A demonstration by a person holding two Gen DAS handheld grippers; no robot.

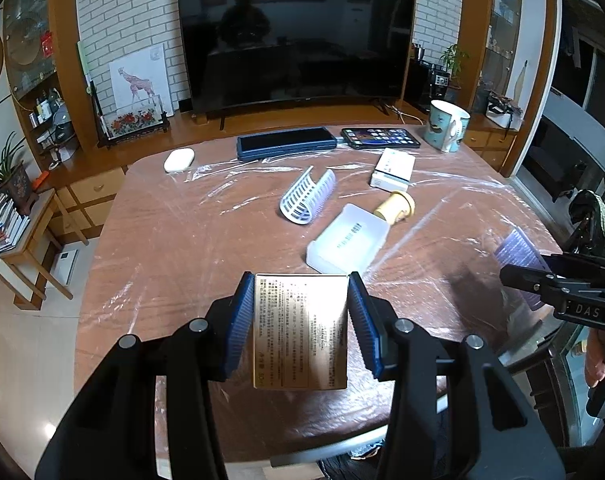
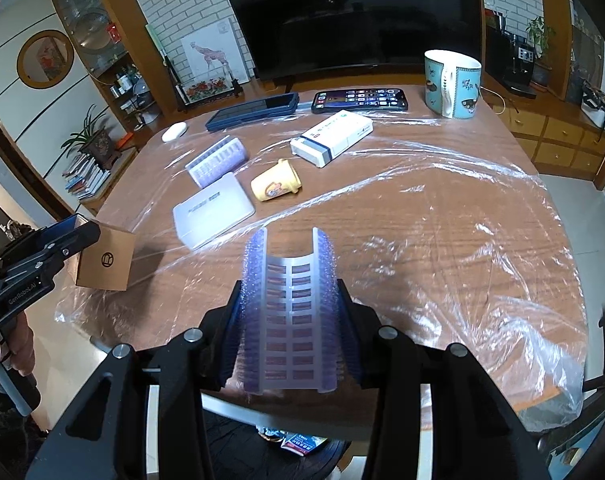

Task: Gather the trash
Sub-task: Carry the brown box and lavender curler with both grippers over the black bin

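we have the left gripper with its jaws clamped on a small gold carton printed with fine text, held above the near edge of the worktop. our right gripper has its jaws closed on a purple half-cylinder hair roller, also above the near edge. still lying on the worktop's clear plastic sheet are a second hair roller near the middle, a translucent white plastic tray just near of it, a small yellow cup on its side at the tray's far right corner, and a white box farther back. along the far edge sit a white mouse, a dark blue case, a phone and a teal mug at the far right.
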